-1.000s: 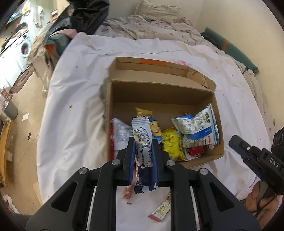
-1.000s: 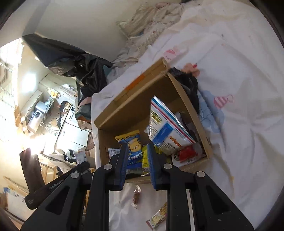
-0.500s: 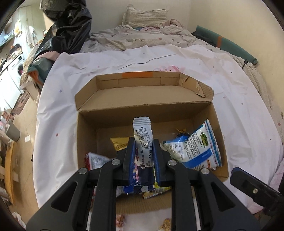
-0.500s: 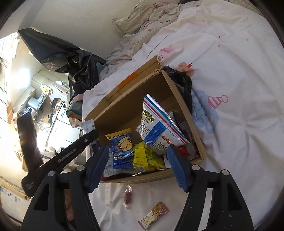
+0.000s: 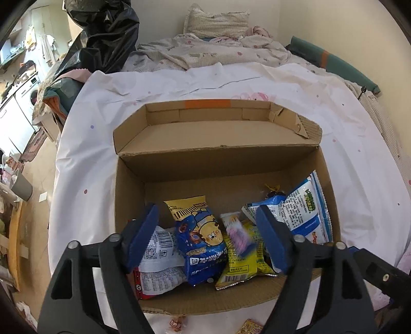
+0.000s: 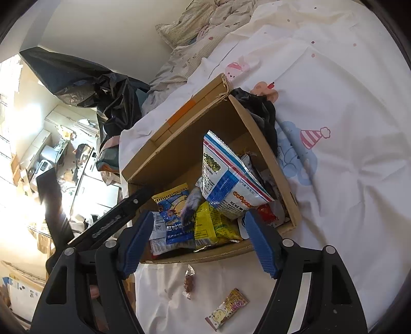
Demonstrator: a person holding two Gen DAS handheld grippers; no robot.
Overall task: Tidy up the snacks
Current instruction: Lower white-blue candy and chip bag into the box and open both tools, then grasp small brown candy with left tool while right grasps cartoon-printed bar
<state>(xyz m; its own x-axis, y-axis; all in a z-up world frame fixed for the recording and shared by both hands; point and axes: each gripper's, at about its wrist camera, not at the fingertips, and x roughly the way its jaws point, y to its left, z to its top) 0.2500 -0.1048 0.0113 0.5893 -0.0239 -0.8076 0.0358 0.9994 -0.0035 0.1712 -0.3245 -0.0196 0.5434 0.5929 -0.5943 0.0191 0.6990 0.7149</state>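
An open cardboard box [image 5: 218, 154] [image 6: 179, 154] sits on the white bed sheet and holds several snack bags: a blue bear bag [image 5: 203, 239], a yellow bag [image 5: 244, 259] and a large white-and-blue bag [image 5: 305, 215] [image 6: 226, 177]. My left gripper [image 5: 206, 209] hangs over the box, jaws opening, pads touching nothing. A small white-and-blue packet [image 5: 240, 232] [image 6: 190, 203] shows blurred below them, dropping onto the bags. My right gripper [image 6: 199, 215] hovers at the box's near edge, jaws opening, nothing between them. A brown candy [image 6: 188, 281] and a yellow-pink packet [image 6: 227, 308] lie on the sheet in front.
A dark cloth [image 6: 259, 110] lies against the box's right side. A black bin bag [image 5: 102, 33] and rumpled bedding with a pillow [image 5: 215, 23] are at the bed's far end. The bed's left edge drops to the floor [image 5: 38, 179].
My left gripper carried the small packet over the box and let it go, and the packet is falling in. My right gripper went from shut to open without shifting.
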